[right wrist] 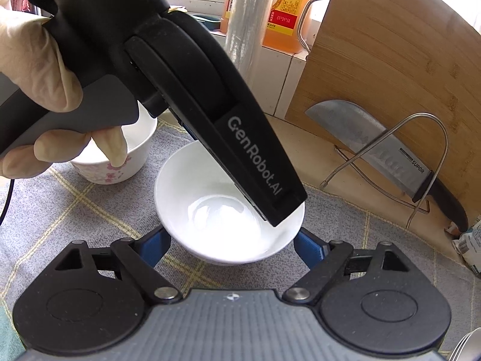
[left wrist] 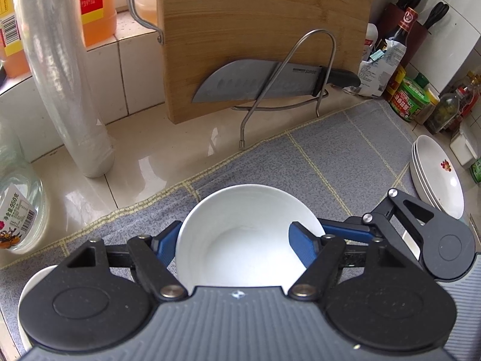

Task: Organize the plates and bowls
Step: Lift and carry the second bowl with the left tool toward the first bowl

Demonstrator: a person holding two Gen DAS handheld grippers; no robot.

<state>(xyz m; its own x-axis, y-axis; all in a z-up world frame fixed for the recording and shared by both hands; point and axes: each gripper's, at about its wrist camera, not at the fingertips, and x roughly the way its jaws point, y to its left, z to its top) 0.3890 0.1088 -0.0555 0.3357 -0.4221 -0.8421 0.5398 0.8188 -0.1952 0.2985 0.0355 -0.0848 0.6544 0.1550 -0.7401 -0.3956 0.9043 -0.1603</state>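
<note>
Our left tool (left wrist: 237,245) is clamped on the rim of a smooth, round white bowl (left wrist: 240,234) above the grey woven cloth (left wrist: 330,156) on the glossy counter (left wrist: 144,162). Our right tool (right wrist: 231,248) stands apart, its ribbed blue pads (right wrist: 306,245) flanking the bowl without touching.

Beyond the white bowl (left wrist: 240,228) the grey mat (left wrist: 315,156) lies bare up to the cutting board (left wrist: 258,30) and the wire rack (left wrist: 300,69) with a knife (left wrist: 258,82). Stacked plates (left wrist: 436,174) block the right; the plastic roll (left wrist: 60,75) stands on the left.
</note>
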